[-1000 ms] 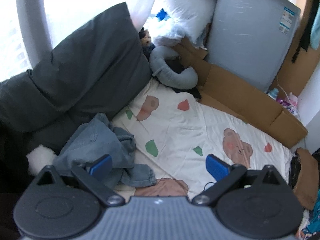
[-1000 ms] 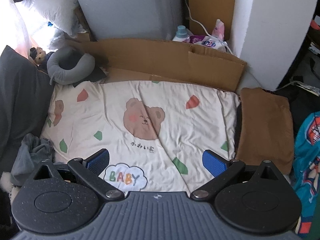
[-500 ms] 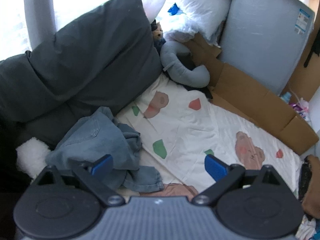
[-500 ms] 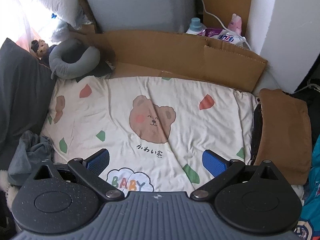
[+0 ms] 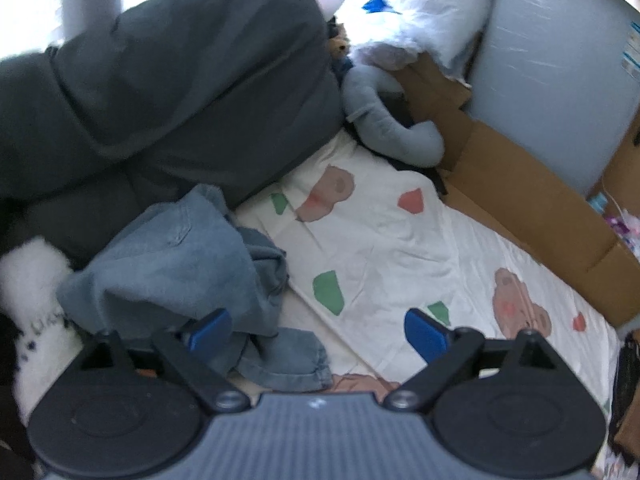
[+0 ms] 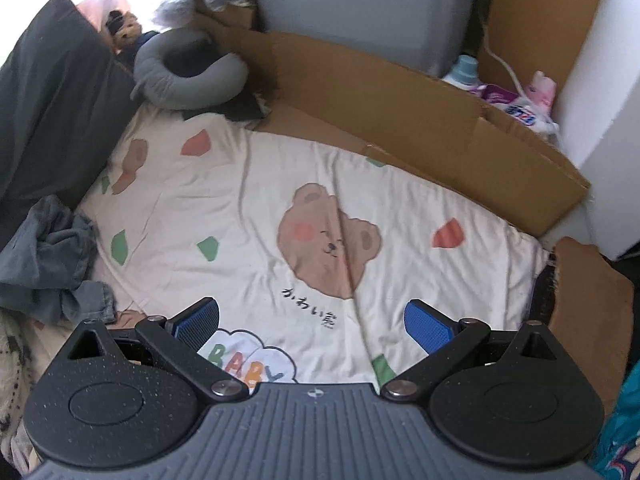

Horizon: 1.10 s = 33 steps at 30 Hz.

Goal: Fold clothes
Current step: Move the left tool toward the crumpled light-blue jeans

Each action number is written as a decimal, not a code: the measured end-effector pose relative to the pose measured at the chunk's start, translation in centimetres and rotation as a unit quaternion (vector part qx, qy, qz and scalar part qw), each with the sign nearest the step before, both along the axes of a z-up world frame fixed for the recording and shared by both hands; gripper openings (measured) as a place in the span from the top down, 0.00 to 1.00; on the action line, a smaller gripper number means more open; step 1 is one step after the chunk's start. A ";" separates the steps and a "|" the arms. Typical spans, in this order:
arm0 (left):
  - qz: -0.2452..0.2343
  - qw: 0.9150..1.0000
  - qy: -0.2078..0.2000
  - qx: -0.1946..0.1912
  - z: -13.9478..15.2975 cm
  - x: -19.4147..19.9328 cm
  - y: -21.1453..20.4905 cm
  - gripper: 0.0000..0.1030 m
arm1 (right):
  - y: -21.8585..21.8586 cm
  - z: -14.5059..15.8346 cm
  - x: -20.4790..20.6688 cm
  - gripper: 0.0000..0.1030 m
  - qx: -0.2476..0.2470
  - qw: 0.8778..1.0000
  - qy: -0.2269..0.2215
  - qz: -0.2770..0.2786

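Over crumpled jeans (image 5: 180,264), left claw (image 5: 318,332) closing, empty.

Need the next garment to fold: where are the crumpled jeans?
The jeans lie bunched at the bear-print sheet's left edge, against the dark grey pillow, just ahead of the left gripper.

Blue denim garment (image 5: 180,264): crumpled in a loose heap, unfolded, one hemmed cuff trailing toward the near edge. Lies at the left edge of the bear-print sheet (image 5: 392,240), against the dark grey cushion (image 5: 168,80).
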<state>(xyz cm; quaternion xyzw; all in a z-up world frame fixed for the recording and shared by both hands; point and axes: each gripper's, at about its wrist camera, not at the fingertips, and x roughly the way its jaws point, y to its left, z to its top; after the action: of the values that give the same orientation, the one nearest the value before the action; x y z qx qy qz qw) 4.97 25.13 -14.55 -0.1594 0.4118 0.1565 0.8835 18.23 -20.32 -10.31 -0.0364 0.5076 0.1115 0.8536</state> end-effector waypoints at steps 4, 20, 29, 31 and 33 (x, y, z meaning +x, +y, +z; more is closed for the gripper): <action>0.022 1.000 0.011 -0.005 -2.2 0.3 0.8 0.11 | 1.1 -1.4 0.5 0.01 -0.011 1.000 0.002 0.028; 0.081 0.997 0.014 0.001 -11.1 -0.3 3.1 0.17 | 6.4 -6.2 2.2 0.06 0.091 0.989 -0.024 0.118; 0.107 0.994 -0.018 0.028 -13.2 -2.2 4.1 0.17 | 7.3 -11.2 2.0 0.11 0.080 0.986 -0.009 0.144; 0.117 0.992 -0.032 0.039 -12.9 -2.7 4.7 0.17 | 7.3 -11.9 1.9 0.11 0.081 0.986 -0.009 0.147; 0.130 0.989 -0.025 0.059 -13.1 -2.9 5.2 0.17 | 7.3 -12.7 1.9 0.11 0.082 0.985 -0.006 0.150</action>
<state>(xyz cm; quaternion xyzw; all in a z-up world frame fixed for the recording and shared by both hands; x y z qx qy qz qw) 2.08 30.38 -27.62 -0.1629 0.3559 0.2900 0.8734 20.13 -13.02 -23.02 -0.0425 0.4805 0.2790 0.8303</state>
